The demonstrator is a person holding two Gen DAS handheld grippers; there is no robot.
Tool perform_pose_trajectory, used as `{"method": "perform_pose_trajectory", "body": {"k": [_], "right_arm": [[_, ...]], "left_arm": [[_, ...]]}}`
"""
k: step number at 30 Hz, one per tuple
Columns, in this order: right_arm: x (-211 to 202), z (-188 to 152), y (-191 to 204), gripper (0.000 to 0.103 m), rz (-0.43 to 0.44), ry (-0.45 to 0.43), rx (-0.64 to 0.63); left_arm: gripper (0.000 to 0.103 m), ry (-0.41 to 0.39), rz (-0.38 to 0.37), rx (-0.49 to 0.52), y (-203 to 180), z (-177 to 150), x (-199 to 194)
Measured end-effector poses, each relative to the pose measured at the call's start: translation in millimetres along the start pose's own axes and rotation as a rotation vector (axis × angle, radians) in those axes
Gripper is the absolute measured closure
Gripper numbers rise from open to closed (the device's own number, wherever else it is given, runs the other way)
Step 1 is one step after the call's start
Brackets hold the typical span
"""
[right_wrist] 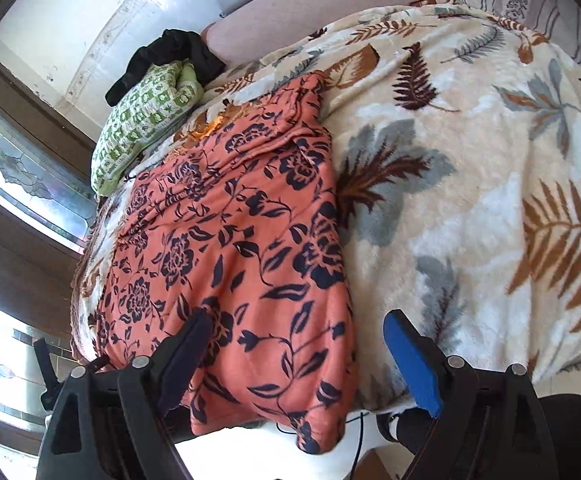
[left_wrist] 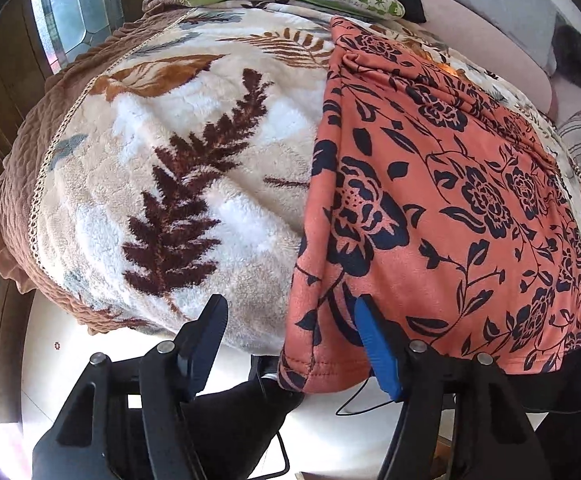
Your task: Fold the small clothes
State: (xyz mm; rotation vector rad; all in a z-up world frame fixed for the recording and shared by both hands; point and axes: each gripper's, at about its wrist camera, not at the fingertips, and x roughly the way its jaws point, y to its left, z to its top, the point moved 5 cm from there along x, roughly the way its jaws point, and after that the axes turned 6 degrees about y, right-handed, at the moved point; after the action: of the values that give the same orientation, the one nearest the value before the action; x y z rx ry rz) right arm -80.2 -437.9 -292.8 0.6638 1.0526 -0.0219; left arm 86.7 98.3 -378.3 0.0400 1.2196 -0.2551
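Two open grippers [left_wrist: 290,316] [right_wrist: 294,340] flank one floral garment [left_wrist: 430,208] on one blanket [left_wrist: 170,152].

Garment [left_wrist: 442,208]: orange-salmon w/ navy floral & vine print. Blanket [left_wrist: 194,168] on bed: cream fleece, leaf pattern in dk brown, rust & grey-blue; brown quilted edge w/ cream lace strip. Pillow [right_wrist: 142,120]: green/white check w/ small motifs. Black cloth [right_wrist: 170,56] behind it. Left claw [left_wrist: 290,332] & right claw [right_wrist: 302,352]: black frame, one blue pad ea.
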Motion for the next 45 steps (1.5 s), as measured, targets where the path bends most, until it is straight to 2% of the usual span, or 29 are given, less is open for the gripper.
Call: {"method": "perform_pose_trajectory", "body": {"k": [1, 2, 3, 5, 6, 7, 10, 12, 13, 14, 15, 16, 18, 19, 20, 21, 24, 26, 29, 33, 36, 38, 40, 45], "right_arm": [[0.4, -5.5, -6.6, 0.013, -0.018, 0.013, 0.011], [1.4, -11.0, -12.8, 0.013, -0.029, 0.026, 0.025], [2.4, -16.3, -19.4, 0.013, -0.032, 0.038, 0.045], [6.2, -26.2, -30.1, 0.013, -0.021, 0.06, 0.09], [8.9, -29.9, -33.6, 0.013, -0.014, 0.072, 0.106], [12.4, -33.6, -36.0, 0.014, -0.01, 0.083, 0.116], [21.7, -37.8, -30.2, 0.014, 0.032, 0.106, 0.123], [31.1, -40.4, -18.4, 0.015, 0.062, 0.138, 0.101], [38.1, -43.0, -11.1, 0.015, 0.049, 0.16, 0.085], [46.1, -45.9, -6.7, 0.02, 0.017, 0.181, 0.074], [54.5, -49.2, -4.8, 0.037, -0.015, 0.202, 0.069], [63.9, -52.9, -4.4, 0.045, -0.037, 0.236, 0.07], [71.8, -58.4, -5.0, 0.06, -0.103, 0.258, 0.07], [69.6, -58.8, -2.4, 0.067, -0.119, 0.259, 0.049], [66.1, -59.1, 0.7, 0.088, -0.124, 0.267, 0.027], [61.1, -58.4, 4.4, 0.095, -0.103, 0.27, 0.017], [39.7, -50.1, 16.0, 0.096, -0.04, 0.245, 0.003], [21.6, -38.2, 25.3, 0.096, 0.038, 0.208, 0.007], [-9.7, -10.9, 34.6, 0.096, 0.133, 0.124, 0.022], [-47.5, 34.0, 49.4, 0.096, 0.217, -0.012, 0.028], [-60.7, 69.0, 52.7, 0.096, 0.247, -0.085, 0.038], [-62.0, 96.1, 52.8, 0.096, 0.251, -0.116, 0.049], [-58.8, 129.0, 53.6, 0.096, 0.233, -0.153, 0.05], [-24.7, 222.7, 41.1, 0.096, 0.215, -0.216, 0.119]], "left_arm": [[0.051, -0.004, -0.01, 0.014, -3.0, 0.3, -0.6], [0.073, 0.001, -0.033, 0.027, -7.0, -0.4, -0.3], [0.08, 0.013, -0.059, 0.033, -11.6, -1.5, 0.6], [0.082, 0.02, -0.052, 0.037, -15.6, -2.9, 0.9], [0.082, 0.023, -0.051, 0.038, -16.0, -3.1, 0.4], [0.076, 0.027, -0.05, 0.031, -15.4, -3.3, -0.4], [0.039, 0.002, -0.045, -0.008, -7.2, -1.1, -6.2], [0.036, -0.02, -0.082, -0.018, -3.1, 1.6, -10.1], [0.036, -0.006, -0.105, -0.012, -3.3, 1.5, -7.6], [0.039, 0.022, -0.113, -0.008, -4.6, -0.1, -2.5], [0.048, 0.046, -0.115, -0.009, -6.9, -1.5, 3.3], [0.07, 0.071, -0.135, -0.009, -8.8, -3.2, 9.2], [0.076, 0.071, -0.16, -0.026, -11.1, -6.0, 12.6], [0.09, 0.069, -0.186, -0.023, -12.1, -5.9, 11.3], [0.093, 0.066, -0.206, -0.02, -12.1, -7.2, 8.6], [0.094, 0.065, -0.205, -0.014, -11.4, -6.9, 7.1], [0.095, 0.078, -0.26, -0.02, -9.1, -2.9, 1.1], [0.096, 0.066, -0.338, -0.03, -9.5, 5.8, -11.7], [0.096, 0.004, -0.408, -0.006, -10.6, 21.0, -47.1], [0.096, -0.066, -0.482, -0.005, -8.5, 58.6, -87.6], [0.096, -0.101, -0.52, -0.024, -8.5, 98.3, -102.0], [0.096, -0.117, -0.527, -0.032, -11.7, 128.5, -105.9], [0.096, -0.134, -0.502, -0.024, -19.6, 166.8, -102.0], [0.096, -0.11, -0.452, -0.043, -37.9, 261.9, -53.2]]}}
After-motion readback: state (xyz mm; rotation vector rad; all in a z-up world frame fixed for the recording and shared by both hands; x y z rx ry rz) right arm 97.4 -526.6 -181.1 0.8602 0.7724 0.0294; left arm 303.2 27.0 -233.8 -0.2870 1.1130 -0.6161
